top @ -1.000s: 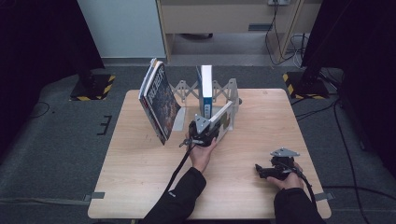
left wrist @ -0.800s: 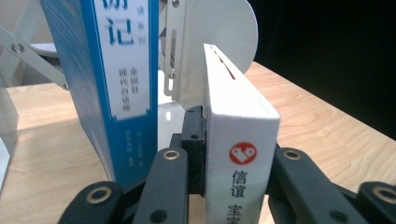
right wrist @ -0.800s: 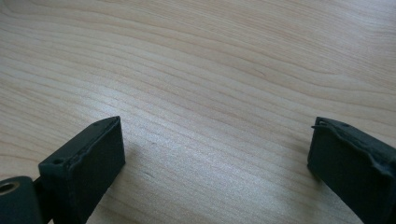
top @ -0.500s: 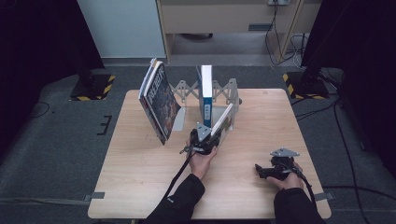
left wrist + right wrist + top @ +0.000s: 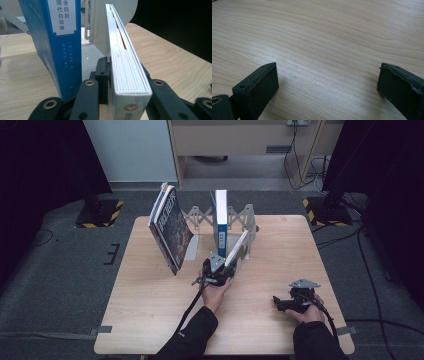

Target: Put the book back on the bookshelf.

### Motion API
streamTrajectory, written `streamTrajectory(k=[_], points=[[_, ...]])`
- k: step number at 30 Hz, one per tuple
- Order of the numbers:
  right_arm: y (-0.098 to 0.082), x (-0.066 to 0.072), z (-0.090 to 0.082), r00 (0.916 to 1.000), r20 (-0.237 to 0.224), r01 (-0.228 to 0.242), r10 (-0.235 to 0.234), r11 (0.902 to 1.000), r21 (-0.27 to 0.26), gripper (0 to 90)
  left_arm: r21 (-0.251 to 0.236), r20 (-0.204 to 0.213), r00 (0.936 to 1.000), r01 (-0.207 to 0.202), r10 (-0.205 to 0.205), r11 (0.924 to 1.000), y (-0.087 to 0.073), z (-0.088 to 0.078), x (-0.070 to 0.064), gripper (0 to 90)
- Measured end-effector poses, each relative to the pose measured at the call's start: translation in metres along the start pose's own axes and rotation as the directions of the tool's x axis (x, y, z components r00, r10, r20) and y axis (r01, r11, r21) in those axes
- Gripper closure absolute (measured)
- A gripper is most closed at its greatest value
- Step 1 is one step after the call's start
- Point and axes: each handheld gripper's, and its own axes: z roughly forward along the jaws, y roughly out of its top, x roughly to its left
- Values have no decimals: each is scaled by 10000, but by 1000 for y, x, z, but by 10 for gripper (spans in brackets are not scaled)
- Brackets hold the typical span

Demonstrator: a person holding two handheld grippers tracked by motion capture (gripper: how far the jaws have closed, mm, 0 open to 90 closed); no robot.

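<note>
Pale wood table [image 5: 150,320] carries everything. At left of centre in the high view, a dark-covered book [image 5: 170,230] leans tilted against a white expandable book rack [image 5: 200,215]. Just right of it a blue book [image 5: 220,222] stands upright in the rack. At mid-frame the left hand-held gripper [image 5: 222,270] has a white book [image 5: 237,250] between its jaws, tilted, just beside the blue one; the jaws have just been opening, and in the left gripper view [image 5: 110,95] the pads flank the book's spine [image 5: 130,75] closely. At lower right the right hand-held gripper [image 5: 282,302] rests on the table, jaws apart and empty [image 5: 327,82].
</note>
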Motion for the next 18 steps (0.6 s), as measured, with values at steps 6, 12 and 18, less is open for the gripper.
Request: streamTrajectory(k=[6, 12, 18], points=[[0, 0, 0, 10000, 0, 4, -4, 10000, 0, 38, -27, 291, 9996, 61, -60, 10000, -11, -15, 0, 612], [0, 0, 0, 10000, 3, 6, -6, 10000, -1, 37, -40, 368, 9993, 111, -110, 9999, -13, -23, 2, 709], [0, 0, 0, 10000, 13, -14, 14, 10000, 3, 37, -128, 215, 9995, 252, -249, 9996, -11, -15, -1, 713]])
